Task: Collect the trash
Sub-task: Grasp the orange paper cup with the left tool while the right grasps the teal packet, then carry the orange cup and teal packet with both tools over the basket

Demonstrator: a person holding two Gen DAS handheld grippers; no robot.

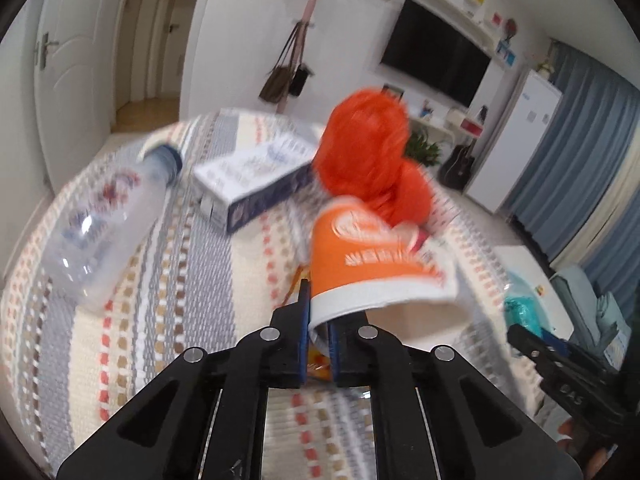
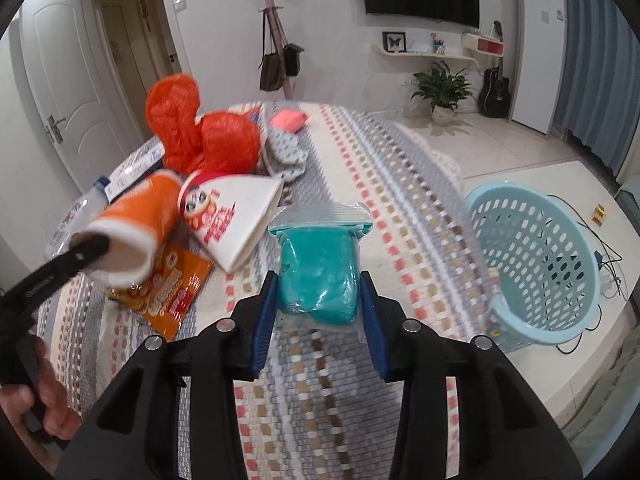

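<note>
My left gripper [image 1: 319, 312] is shut on the rim of an orange paper cup [image 1: 372, 252], held above the striped cloth; the cup also shows in the right wrist view [image 2: 132, 224]. My right gripper [image 2: 318, 300] is shut on a clear bag with a teal block [image 2: 320, 276] inside, held over the cloth. A light blue plastic basket [image 2: 532, 264] stands to the right of the table. On the cloth lie a crumpled orange plastic bag [image 2: 200, 136], a flattened white cup [image 2: 236, 216], an orange snack wrapper [image 2: 168, 292], a plastic bottle [image 1: 108, 216] and a white-blue box [image 1: 256, 176].
The striped cloth [image 2: 360, 184] covers the table. A grey patterned pouch [image 2: 286, 152] and a pink item [image 2: 288, 120] lie at its far end. Beyond are a low white table [image 2: 560, 172], cables, a plant [image 2: 440, 88], a guitar, a fridge and doors.
</note>
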